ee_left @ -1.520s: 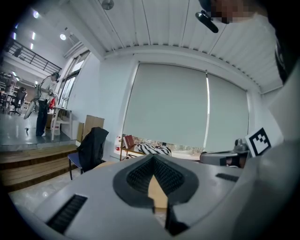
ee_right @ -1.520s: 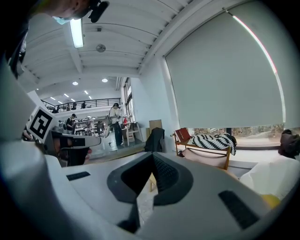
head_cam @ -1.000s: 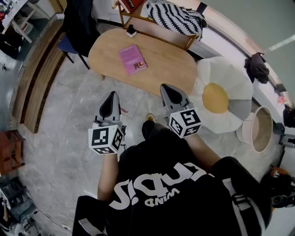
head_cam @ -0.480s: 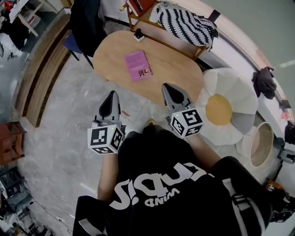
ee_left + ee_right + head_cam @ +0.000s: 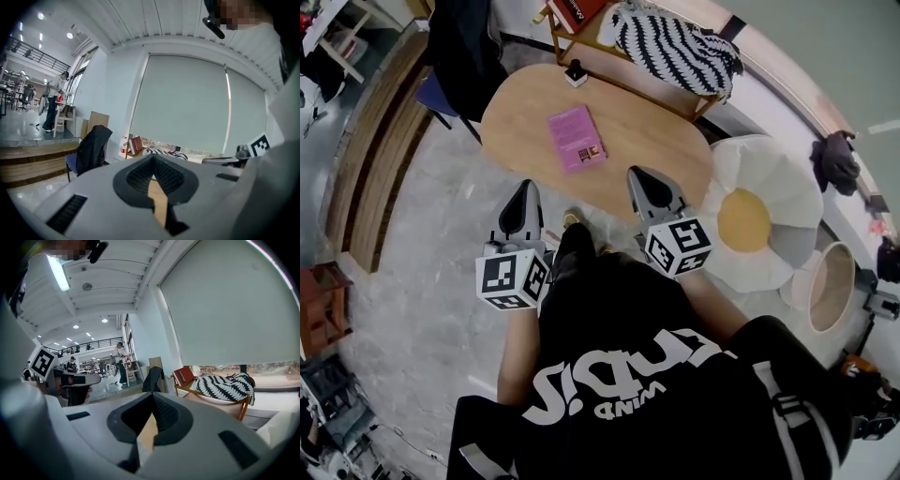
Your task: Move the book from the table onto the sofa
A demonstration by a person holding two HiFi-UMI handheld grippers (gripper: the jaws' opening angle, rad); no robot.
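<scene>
Both of my claws were clenched with nothing in them. The left gripper (image 5: 527, 187) and the right gripper (image 5: 636, 176) each had its jaws pressed tip to tip, held level in front of me and short of the oval light-wood table (image 5: 652, 131). Each gripper view showed only a sliver of tabletop past the closed pads.

Beyond the tips, the thin pink book (image 5: 576, 139) lay flat on the table, cover up, roughly between my two claws and well apart from both. Its long axis ran away from me across the table's width. The far short end leaned a little to the left, toward a small black-and-white block (image 5: 574, 72) near the far edge. The near end carried a dark patch at its right corner. I could not tell which long side was the spine.

As I judged it, several things could go wrong:
- If I arrived with the jaws shut, I would only shove the book.
- Because it lay so flat, a jaw might skid over the cover and never get under an edge.
- A pinch on one corner could let it droop or fan open.
- The wooden-framed sofa (image 5: 243, 408) behind the table already held a black-and-white striped blanket (image 5: 675, 42) and a red book (image 5: 574, 11), so a careless drop might land on them and slide off.
- Reaching across, I could clip the small block.
</scene>
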